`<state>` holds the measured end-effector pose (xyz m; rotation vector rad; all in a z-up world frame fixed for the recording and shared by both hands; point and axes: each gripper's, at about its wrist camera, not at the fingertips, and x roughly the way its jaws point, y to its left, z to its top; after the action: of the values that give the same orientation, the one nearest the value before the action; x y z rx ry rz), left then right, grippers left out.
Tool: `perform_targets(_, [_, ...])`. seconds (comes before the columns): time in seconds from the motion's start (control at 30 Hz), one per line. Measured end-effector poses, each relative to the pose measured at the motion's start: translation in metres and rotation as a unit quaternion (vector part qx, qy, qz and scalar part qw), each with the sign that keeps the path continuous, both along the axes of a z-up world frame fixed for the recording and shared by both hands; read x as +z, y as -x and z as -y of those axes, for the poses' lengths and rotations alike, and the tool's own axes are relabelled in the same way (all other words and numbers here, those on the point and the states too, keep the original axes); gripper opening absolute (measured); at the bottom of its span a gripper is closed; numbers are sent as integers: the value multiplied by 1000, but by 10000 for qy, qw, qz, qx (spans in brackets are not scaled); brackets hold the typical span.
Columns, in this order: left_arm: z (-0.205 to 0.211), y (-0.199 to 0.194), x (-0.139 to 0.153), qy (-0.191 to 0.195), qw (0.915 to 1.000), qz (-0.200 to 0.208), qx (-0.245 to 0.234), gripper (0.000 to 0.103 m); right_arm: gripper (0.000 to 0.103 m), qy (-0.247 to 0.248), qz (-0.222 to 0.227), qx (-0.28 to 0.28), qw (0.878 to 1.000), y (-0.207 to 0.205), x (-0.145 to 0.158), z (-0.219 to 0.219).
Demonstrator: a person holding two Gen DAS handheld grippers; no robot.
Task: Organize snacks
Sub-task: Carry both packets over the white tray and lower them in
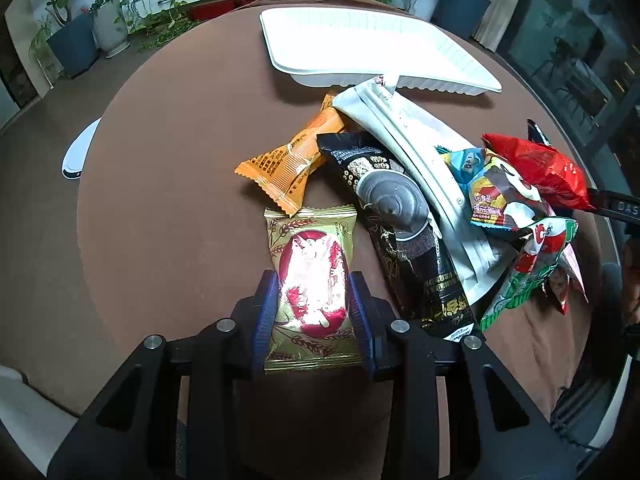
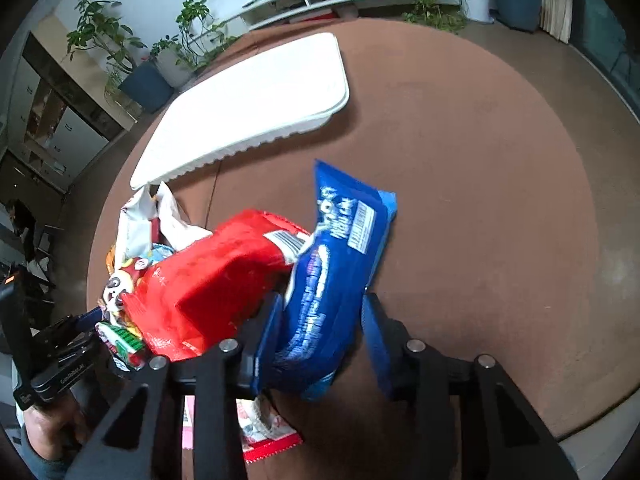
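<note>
Potted plants and a low white shelf are lining the wall behind the round brown tabletop [image 1: 160,220], where a wide white plastic tray [image 1: 360,48] is sitting empty at the far side, just beyond a heap of snack packets. At the heap's right edge the right tool [image 2: 320,332] is straddling a long blue foil packet [image 2: 340,248]; its left pad is touching, the right standing clear. At the near left the left tool [image 1: 314,312] is pinching a gold wrapper with a red oval [image 1: 312,276]. Lifting each packet straight up should be keeping neighbours undisturbed.
</note>
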<state>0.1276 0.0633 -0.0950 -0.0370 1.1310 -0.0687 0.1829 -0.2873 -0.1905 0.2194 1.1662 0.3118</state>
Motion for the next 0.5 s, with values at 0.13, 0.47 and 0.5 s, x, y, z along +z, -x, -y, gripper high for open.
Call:
perform_targets(0.13, [-4, 4, 0, 60, 10000, 17, 0, 31, 31, -78, 57, -17, 10000, 3, -2, 4])
perform_targets(0.47, [-10, 13, 1, 286, 9996, 51, 12, 29, 28, -291, 221, -279, 9989, 18, 7, 23])
perform_targets(0.5, [-10, 13, 2, 302, 9995, 58, 11, 29, 28, -307, 247, -308, 9987, 20, 8, 24])
